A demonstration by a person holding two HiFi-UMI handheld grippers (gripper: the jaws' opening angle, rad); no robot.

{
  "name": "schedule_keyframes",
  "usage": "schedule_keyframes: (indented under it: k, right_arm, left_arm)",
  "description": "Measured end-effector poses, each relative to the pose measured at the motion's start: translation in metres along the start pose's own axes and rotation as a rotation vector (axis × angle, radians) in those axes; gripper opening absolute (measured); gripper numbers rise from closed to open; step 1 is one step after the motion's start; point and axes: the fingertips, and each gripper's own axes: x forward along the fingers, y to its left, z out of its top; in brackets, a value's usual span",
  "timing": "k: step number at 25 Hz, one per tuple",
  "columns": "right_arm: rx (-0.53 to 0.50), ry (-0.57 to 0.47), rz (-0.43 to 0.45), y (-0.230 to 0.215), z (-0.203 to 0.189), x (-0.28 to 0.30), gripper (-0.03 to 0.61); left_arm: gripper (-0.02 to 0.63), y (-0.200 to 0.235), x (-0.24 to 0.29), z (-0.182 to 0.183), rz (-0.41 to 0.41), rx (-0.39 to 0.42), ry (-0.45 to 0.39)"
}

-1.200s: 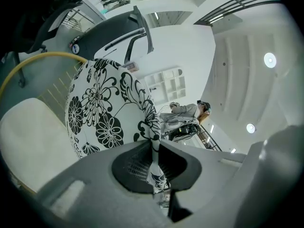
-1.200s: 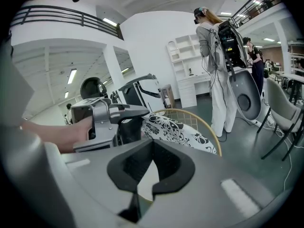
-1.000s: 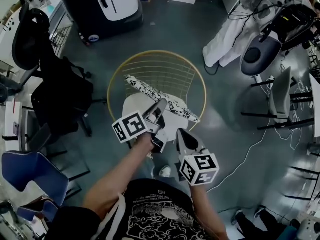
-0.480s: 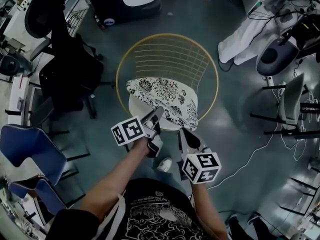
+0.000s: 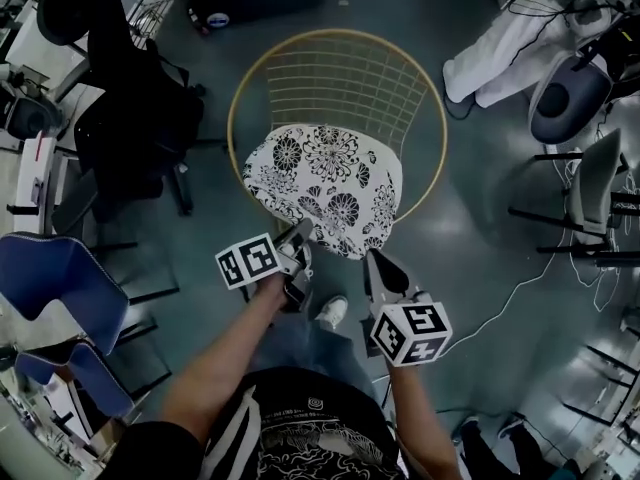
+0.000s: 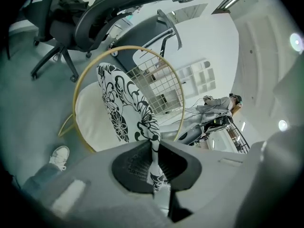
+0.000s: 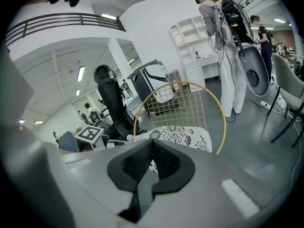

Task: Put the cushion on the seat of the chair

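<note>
A black-and-white flowered cushion (image 5: pixel 325 188) lies flat over the seat of the round gold wire chair (image 5: pixel 440 128). My left gripper (image 5: pixel 300 234) is at the cushion's near edge, shut on that edge. In the left gripper view the patterned fabric (image 6: pixel 126 108) runs down between the closed jaws of the left gripper (image 6: pixel 154 144), with the white seat (image 6: pixel 92 122) and gold ring (image 6: pixel 74 99) beyond. My right gripper (image 5: pixel 372 259) hovers by the cushion's near right corner. In its own view the right gripper (image 7: pixel 153 142) has its jaws together, with the cushion (image 7: pixel 178 134) and chair ring (image 7: pixel 223 113) ahead.
A black office chair (image 5: pixel 130 128) stands left of the wire chair, and a blue chair (image 5: pixel 50 278) lies nearer to me. At the right are a white garment (image 5: pixel 500 68), a grey pod-shaped device (image 5: pixel 565 98) and a floor cable (image 5: pixel 500 298). My shoe (image 5: pixel 332 313) is under the grippers.
The cushion has gone from tilted on edge to spread flat over the seat. Both grippers sank and drew back toward me, the left one still on the cushion's edge.
</note>
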Motion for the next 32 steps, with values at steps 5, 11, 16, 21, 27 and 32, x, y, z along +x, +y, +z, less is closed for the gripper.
schedule_keyframes:
  k: [5, 11, 16, 21, 27, 32]
  right_arm:
    - [-0.003, 0.02, -0.009, -0.007, -0.022, 0.006, -0.003]
    - [-0.011, 0.059, 0.005, -0.003, -0.05, 0.009, -0.003]
    - [-0.03, 0.093, 0.017, -0.001, -0.068, 0.011, -0.003]
    - [-0.049, 0.121, 0.019, -0.005, -0.085, 0.006, -0.003]
    - [-0.053, 0.153, 0.023, -0.006, -0.104, 0.002, -0.003]
    - [-0.052, 0.162, 0.043, 0.002, -0.11, 0.002, -0.003]
  left_arm:
    - [0.014, 0.039, 0.001, -0.012, 0.04, -0.012, 0.018]
    - [0.017, 0.086, -0.002, -0.033, 0.084, -0.042, 0.024]
    - [0.018, 0.12, 0.0, -0.045, 0.121, -0.051, 0.026]
    - [0.017, 0.134, 0.009, -0.049, 0.111, -0.053, 0.015]
    - [0.045, 0.154, 0.006, -0.05, 0.138, -0.046, 0.016]
    - [0.172, 0.168, -0.009, -0.066, 0.189, -0.054, 0.054]
